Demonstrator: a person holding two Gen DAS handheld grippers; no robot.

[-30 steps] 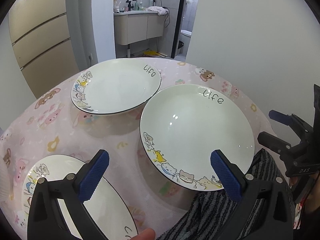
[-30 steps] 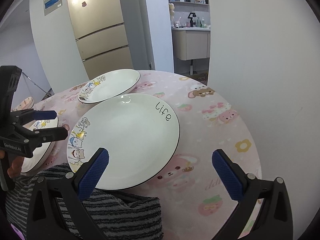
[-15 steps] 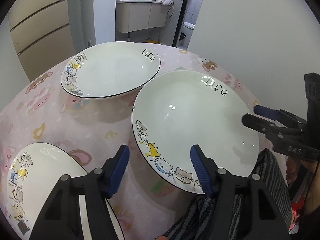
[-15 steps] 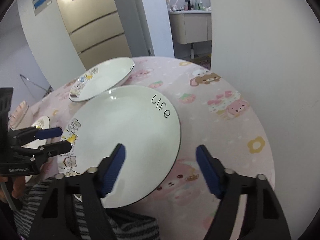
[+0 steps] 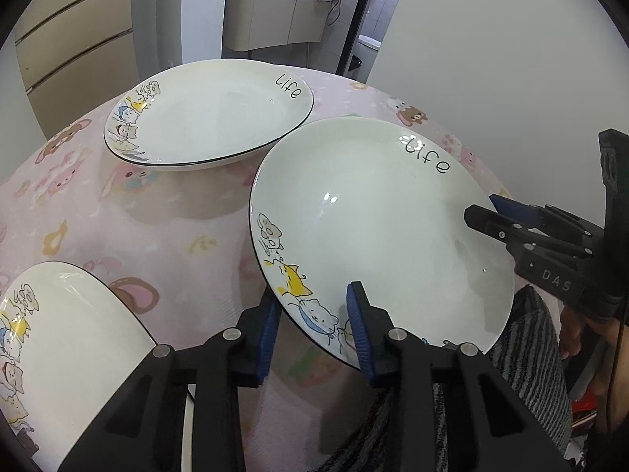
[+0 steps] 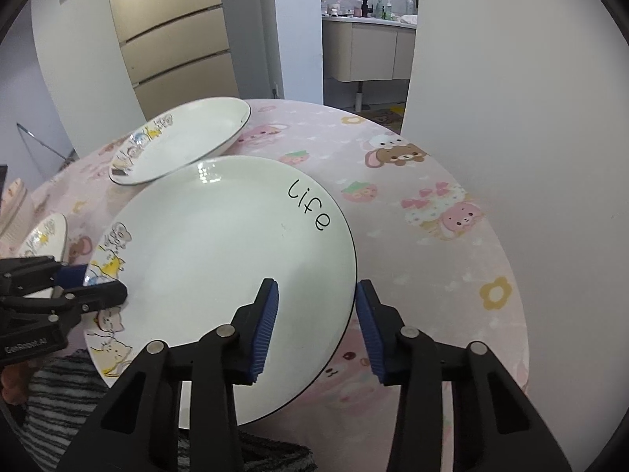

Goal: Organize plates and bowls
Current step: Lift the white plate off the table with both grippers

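Plate rim straddled from both sides

Near plate (image 5: 377, 216) with "life" lettering and cartoon cats sits on the pink-patterned surface (image 5: 165, 228), its near edge overhanging a striped grey cloth (image 5: 526, 338).
Left hand-held gripper (image 5: 312, 326): jaws have just been closing, now partly closed. Cat-side rim of near plate sits between the blue pads (image 5: 357, 326); can't tell if they press on it yet.
Right hand-held gripper (image 6: 316, 328): jaws also just closing, partly closed. Opposite rim of the same plate is between its pads (image 6: 267, 326), a gap visible at the outer pad, so no grip.
Far plate (image 5: 208, 114), same pattern, is behind the near plate, rims close or slightly overlapping.
Third plate (image 5: 59, 338) sits at lower left in the left wrist view, apart from the other two.
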